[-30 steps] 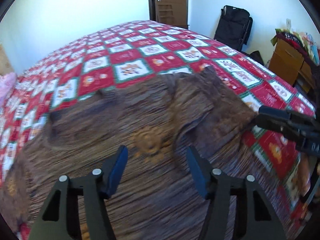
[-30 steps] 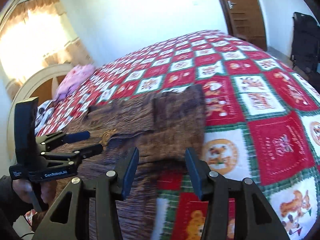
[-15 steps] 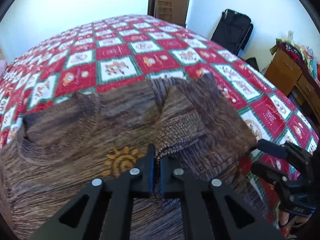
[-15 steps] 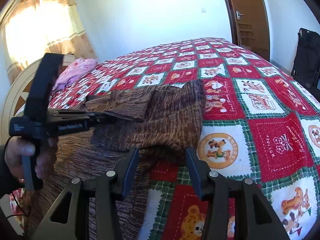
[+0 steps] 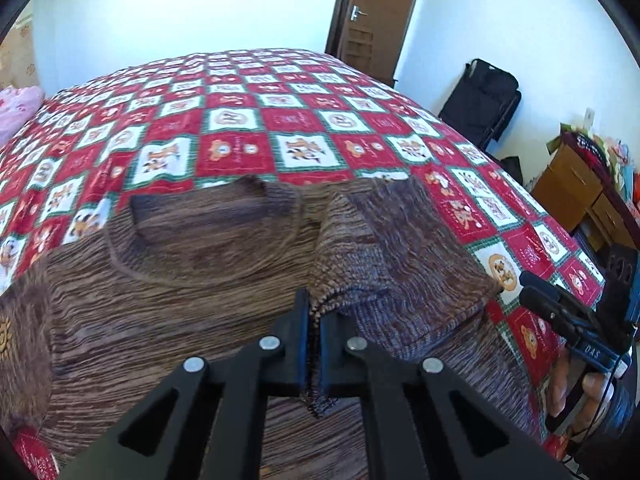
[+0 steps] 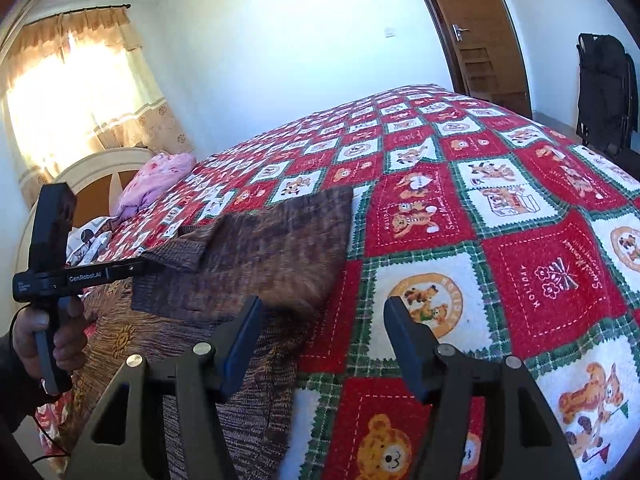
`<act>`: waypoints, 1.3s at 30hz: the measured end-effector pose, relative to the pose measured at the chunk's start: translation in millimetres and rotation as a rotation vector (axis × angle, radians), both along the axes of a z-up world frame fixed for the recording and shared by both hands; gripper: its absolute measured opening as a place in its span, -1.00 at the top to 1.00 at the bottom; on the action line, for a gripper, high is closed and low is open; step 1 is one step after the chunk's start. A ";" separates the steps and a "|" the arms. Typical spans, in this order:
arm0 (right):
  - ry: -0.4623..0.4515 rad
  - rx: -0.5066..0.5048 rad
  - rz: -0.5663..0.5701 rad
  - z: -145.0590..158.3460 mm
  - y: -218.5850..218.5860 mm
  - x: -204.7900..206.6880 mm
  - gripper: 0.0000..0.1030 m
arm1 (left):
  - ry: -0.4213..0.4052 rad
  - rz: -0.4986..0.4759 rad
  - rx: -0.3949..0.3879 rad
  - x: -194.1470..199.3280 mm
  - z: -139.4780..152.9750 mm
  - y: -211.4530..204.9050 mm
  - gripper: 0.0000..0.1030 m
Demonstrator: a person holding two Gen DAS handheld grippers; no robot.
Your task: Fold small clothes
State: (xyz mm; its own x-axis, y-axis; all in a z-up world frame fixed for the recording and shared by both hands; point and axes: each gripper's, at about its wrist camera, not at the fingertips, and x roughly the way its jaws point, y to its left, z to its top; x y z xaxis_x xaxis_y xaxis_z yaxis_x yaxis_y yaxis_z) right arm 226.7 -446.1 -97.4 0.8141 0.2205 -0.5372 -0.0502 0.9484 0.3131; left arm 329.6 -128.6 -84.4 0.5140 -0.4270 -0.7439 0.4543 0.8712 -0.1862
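A brown striped knit sweater (image 5: pixel 180 288) lies spread on the bed, neckline toward the far side. Its right part (image 5: pixel 392 248) is folded over onto the body. My left gripper (image 5: pixel 314 312) is shut on the knitted edge of that fold, and cloth shows between the pads. From the right wrist view the left gripper (image 6: pixel 152 268) reaches in from the left onto the sweater (image 6: pixel 260 256). My right gripper (image 6: pixel 324 308) hovers at the sweater's right edge, its jaws opening with nothing between them. It also shows at the right in the left wrist view (image 5: pixel 532 288).
A red, white and green patchwork quilt (image 6: pixel 520 200) covers the bed. Pink cloth (image 6: pixel 160 176) lies by the headboard (image 6: pixel 92 176). A black bag (image 5: pixel 484 100) leans on the wall near the door (image 5: pixel 380 20). A wooden dresser (image 5: pixel 572 192) stands to the right.
My left gripper went from open above the sweater to shut on the folded edge, then shifted a little left with it. The right gripper's jaws have spread wider.
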 end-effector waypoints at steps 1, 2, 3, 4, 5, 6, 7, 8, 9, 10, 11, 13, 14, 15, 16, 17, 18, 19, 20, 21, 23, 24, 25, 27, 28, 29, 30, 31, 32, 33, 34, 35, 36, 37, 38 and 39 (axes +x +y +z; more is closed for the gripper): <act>0.001 -0.001 0.000 -0.4 0.3 0.1 -0.24 | 0.006 0.010 -0.004 0.9 -1.4 4.4 0.90; 0.004 -0.003 0.002 -0.8 1.0 0.6 -0.24 | 0.015 0.020 -0.009 2.1 -3.7 8.4 0.90; 0.006 -0.006 0.006 -1.1 1.6 0.7 -0.24 | 0.023 0.030 -0.011 3.3 -6.9 11.5 0.90; 0.009 -0.012 0.011 -1.8 3.2 0.4 -0.24 | 0.030 0.037 -0.009 4.7 -9.7 13.3 0.90; 0.010 -0.017 0.013 -2.1 4.0 0.6 -0.24 | 0.033 0.043 -0.007 4.9 -12.1 15.3 0.90; 0.012 -0.022 0.019 -2.6 5.2 0.8 -0.24 | 0.036 0.050 -0.007 4.9 -14.4 17.4 0.90; 0.014 -0.029 0.022 -3.0 6.8 0.7 -0.24 | 0.039 0.053 -0.010 4.0 -15.7 19.8 0.90; 0.014 -0.033 0.023 -3.1 7.5 0.6 -0.24 | 0.040 0.054 -0.012 2.9 -16.6 23.1 0.90; 0.013 -0.036 0.025 -3.3 8.0 0.2 -0.24 | 0.041 0.057 -0.014 2.0 -17.5 24.5 0.90; 0.015 -0.036 0.026 -3.7 8.1 0.3 -0.24 | 0.043 0.060 -0.014 1.0 -18.1 26.5 0.90; 0.017 -0.036 0.026 -4.0 8.0 1.0 -0.24 | 0.044 0.066 -0.013 0.5 -19.1 28.9 0.90; 0.019 -0.036 0.025 -4.5 7.8 1.3 -0.24 | 0.051 0.071 -0.014 1.3 -21.6 32.7 0.90; 0.023 -0.037 0.026 -5.1 8.0 1.8 -0.24 | 0.055 0.078 -0.007 2.8 -23.5 33.9 0.89; 0.028 -0.038 0.027 -5.5 8.4 2.6 -0.24 | 0.064 0.091 0.003 5.2 -26.3 35.6 0.87; 0.033 -0.040 0.030 -6.2 9.0 3.2 -0.24 | 0.071 0.109 0.012 8.3 -29.5 37.6 0.87; 0.039 -0.044 0.032 -7.0 9.6 4.1 -0.24 | 0.072 0.129 0.021 11.8 -32.5 39.8 0.86; 0.040 -0.047 0.032 -7.4 10.5 3.9 -0.24 | 0.072 0.145 0.033 14.4 -34.7 41.8 0.79; 0.041 -0.051 0.031 -7.6 10.9 3.6 -0.24 | 0.078 0.163 0.045 18.4 -37.1 44.3 0.74; 0.040 -0.054 0.031 -7.6 11.3 3.3 -0.24 | 0.083 0.171 0.043 18.9 -38.6 46.7 0.62; 0.039 -0.055 0.031 -7.6 11.4 3.0 -0.24 | 0.082 0.187 0.039 19.6 -39.5 50.9 0.52; 0.035 -0.056 0.029 -7.2 11.3 2.2 -0.24 | 0.081 0.221 0.044 19.9 -39.3 59.1 0.52; 0.032 -0.056 0.027 -6.6 11.6 1.4 -0.24 | 0.073 0.236 0.060 19.3 -38.4 61.3 0.51; 0.028 -0.057 0.026 -5.7 11.9 0.2 -0.24 | 0.060 0.265 0.096 19.3 -37.4 63.7 0.49; 0.021 -0.065 0.024 -1.6 13.1 -1.1 -0.24 | 0.051 0.312 0.105 20.6 -35.6 73.3 0.47; 0.022 -0.072 0.026 0.7 14.8 -0.9 -0.24 | 0.056 0.318 0.085 21.3 -35.0 77.9 0.47; 0.027 -0.078 0.038 4.7 18.3 -0.5 -0.24 | 0.062 0.318 0.070 21.4 -34.4 81.1 0.47; 0.033 -0.081 0.056 9.7 23.6 0.3 -0.24 | 0.064 0.315 0.070 20.6 -34.1 81.2 0.47; 0.035 -0.088 0.076 15.4 29.5 1.5 -0.24 | 0.064 0.306 0.071 19.1 -33.0 80.0 0.47; 0.032 -0.105 0.101 22.1 38.7 3.7 -0.24 | 0.060 0.293 0.069 17.5 -31.9 76.6 0.42; 0.033 -0.126 0.123 26.1 47.8 7.1 -0.24 | 0.054 0.273 0.073 16.0 -30.8 71.4 0.17; 0.039 -0.142 0.155 29.3 57.9 11.6 -0.24 | 0.035 0.247 0.101 14.9 -29.5 62.8 0.01; 0.043 -0.147 0.194 31.7 68.8 18.3 -0.24 | 0.018 0.242 0.129 14.5 -28.5 56.6 -0.24; 0.049 -0.147 0.225 31.3 77.3 23.9 -0.24 | 0.000 0.238 0.153 13.8 -28.1 52.1 -0.27; 0.065 -0.151 0.255 28.8 85.9 31.1 -0.24 | -0.015 0.230 0.170 12.9 -27.9 47.7 -0.27; 0.113 -0.179 0.282 19.8 96.9 43.1 -0.24 | -0.020 0.220 0.182 12.2 -28.7 46.0 -0.27; 0.147 -0.202 0.284 12.7 102.5 49.1 -0.24 | -0.013 0.212 0.191 11.8 -30.2 46.3 -0.27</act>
